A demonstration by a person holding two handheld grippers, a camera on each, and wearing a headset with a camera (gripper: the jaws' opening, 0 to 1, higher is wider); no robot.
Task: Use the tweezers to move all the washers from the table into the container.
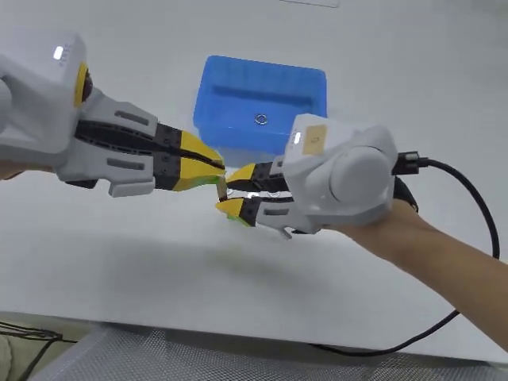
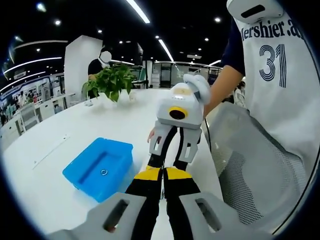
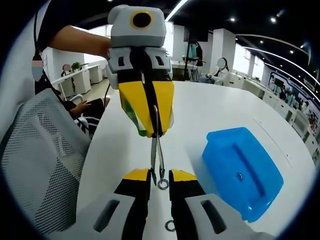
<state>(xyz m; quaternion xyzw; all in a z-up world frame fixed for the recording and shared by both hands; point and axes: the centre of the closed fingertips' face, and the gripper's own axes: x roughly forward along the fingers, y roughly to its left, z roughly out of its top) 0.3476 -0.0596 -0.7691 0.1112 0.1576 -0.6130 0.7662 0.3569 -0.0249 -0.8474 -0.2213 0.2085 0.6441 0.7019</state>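
Observation:
The tweezers (image 3: 156, 150) hang thin and silvery between the two grippers. My left gripper (image 3: 154, 131) comes in from above in the right gripper view, yellow jaws shut on the tweezers' upper end. My right gripper (image 3: 160, 176) has its jaws close around the tweezers' lower legs. A washer (image 3: 163, 184) sits at the tweezers' tips. Another washer (image 3: 170, 225) lies on the white table below. In the head view the left gripper (image 1: 216, 168) and right gripper (image 1: 232, 198) meet nose to nose just in front of the blue container (image 1: 230, 83), which holds one washer (image 1: 260, 120).
The white table (image 1: 159, 270) stretches wide around the grippers, its near edge at the bottom. A black cable (image 1: 468, 206) trails from the right gripper. A mesh chair (image 2: 250, 170) stands beside the table, and a potted plant (image 2: 110, 82) at its far end.

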